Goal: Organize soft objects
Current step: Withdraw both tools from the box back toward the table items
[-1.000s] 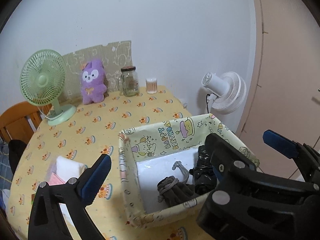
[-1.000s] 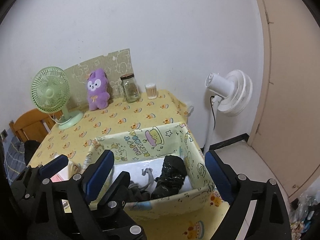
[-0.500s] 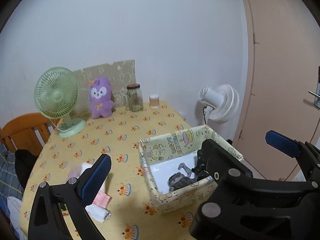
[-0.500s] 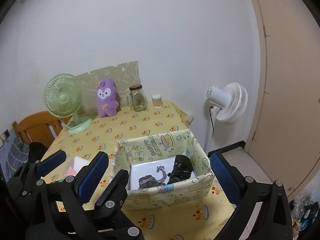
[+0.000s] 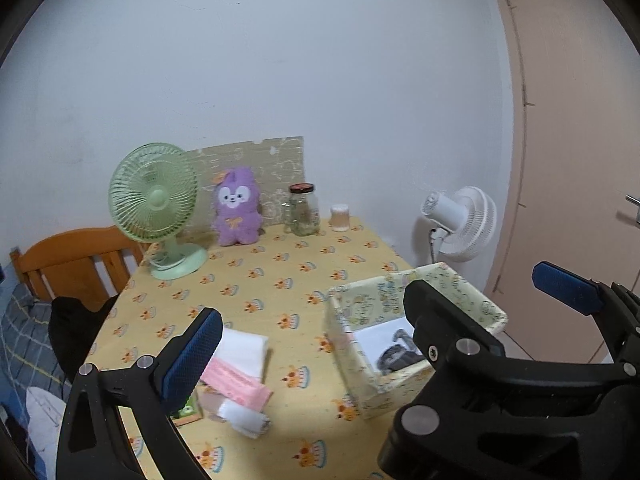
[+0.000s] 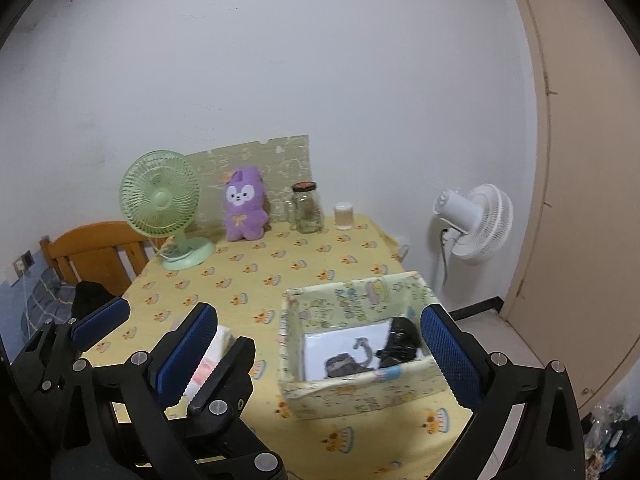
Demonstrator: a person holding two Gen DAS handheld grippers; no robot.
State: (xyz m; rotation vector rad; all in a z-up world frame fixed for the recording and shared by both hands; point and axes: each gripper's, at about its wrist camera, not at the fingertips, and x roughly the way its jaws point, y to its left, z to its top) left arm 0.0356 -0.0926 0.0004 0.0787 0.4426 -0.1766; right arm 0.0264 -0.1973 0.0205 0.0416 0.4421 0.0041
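A yellow patterned fabric box (image 5: 356, 364) (image 6: 360, 396) stands on the table near its right edge. Inside lie a dark grey roll with a cord (image 6: 344, 364) (image 5: 394, 358) and a black bundle (image 6: 400, 340). Left of the box, a white folded cloth (image 5: 244, 350) and a pink one (image 5: 236, 384) lie on the table. A purple plush (image 5: 237, 212) (image 6: 244, 210) sits at the back. My left gripper (image 5: 380, 320) and my right gripper (image 6: 318, 352) hover above and short of the box, both open and empty, their fingers interleaved.
On the yellow tablecloth (image 5: 260, 280), along the back wall, stand a green desk fan (image 5: 154, 200), a glass jar (image 5: 303, 210) and a small cup (image 5: 340, 218). A wooden chair (image 5: 76, 264) is at the left, a white floor fan (image 5: 460, 224) and a door at the right.
Both grippers have drawn back and risen from the box, which now looks smaller and farther. More of the table and the folded cloths has come into view.
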